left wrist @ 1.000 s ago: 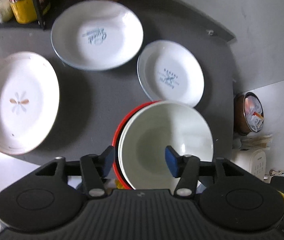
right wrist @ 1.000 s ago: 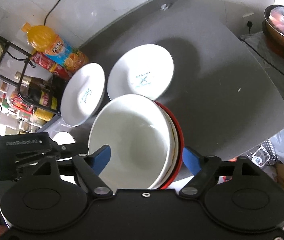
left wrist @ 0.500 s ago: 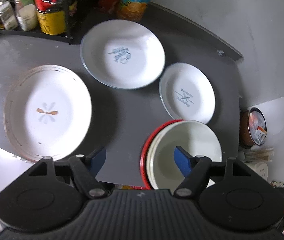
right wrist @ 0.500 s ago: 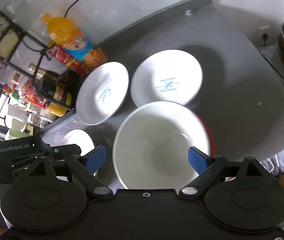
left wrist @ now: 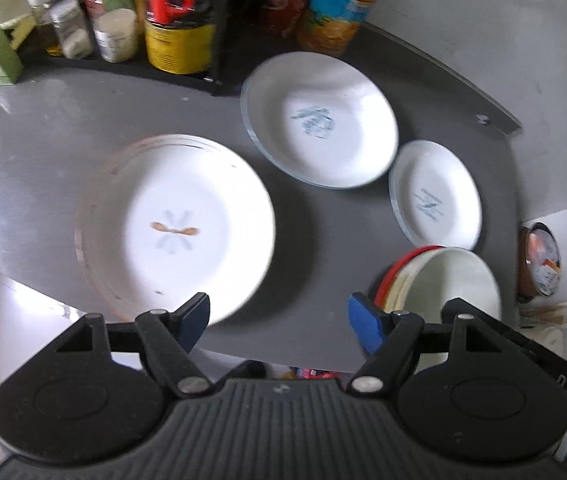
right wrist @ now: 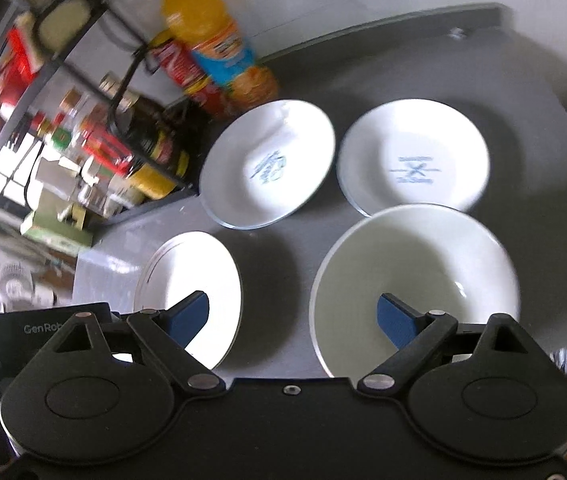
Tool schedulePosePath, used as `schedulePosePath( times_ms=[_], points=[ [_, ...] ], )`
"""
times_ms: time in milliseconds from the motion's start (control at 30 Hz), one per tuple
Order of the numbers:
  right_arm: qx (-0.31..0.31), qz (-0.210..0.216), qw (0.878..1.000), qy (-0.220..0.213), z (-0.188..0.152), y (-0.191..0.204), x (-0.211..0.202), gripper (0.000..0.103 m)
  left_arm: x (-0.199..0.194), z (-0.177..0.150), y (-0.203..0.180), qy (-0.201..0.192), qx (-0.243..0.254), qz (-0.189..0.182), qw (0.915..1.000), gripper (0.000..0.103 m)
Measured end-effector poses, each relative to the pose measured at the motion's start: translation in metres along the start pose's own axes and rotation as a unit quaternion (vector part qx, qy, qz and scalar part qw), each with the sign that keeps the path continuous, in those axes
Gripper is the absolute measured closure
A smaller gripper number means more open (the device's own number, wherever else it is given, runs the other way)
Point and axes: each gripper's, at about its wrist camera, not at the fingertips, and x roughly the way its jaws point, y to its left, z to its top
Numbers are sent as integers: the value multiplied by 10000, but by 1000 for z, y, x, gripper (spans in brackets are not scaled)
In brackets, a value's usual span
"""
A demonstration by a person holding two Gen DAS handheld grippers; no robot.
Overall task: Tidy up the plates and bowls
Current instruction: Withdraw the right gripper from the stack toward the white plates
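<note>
so far only the bowls [right wrist: 415,280] look nested, a white one in a red one at the worktop's [left wrist: 63,120] near right edge. three plates lie apart: big plate [left wrist: 179,224] near the front-left edge, deep plate [left wrist: 319,120] toward the back, small plate [left wrist: 435,194] right. left gripper [left wrist: 279,316] and right gripper [right wrist: 295,312] hover, jaws wide apart, gripping nothing.

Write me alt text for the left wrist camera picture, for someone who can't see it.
An open left gripper hovers over a grey table holding three white plates and, at lower right, a white bowl stacked on a red dish. Bottles and jars crowd a rack at the back.
</note>
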Motion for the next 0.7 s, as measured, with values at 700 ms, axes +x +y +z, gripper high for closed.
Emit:
schedulePosePath(
  times_ms=[700],
  points=[
    [-1269,-399,9907,-278,6,62,25,11,-1,34,57,-126,443,62,9989,28]
  ],
)
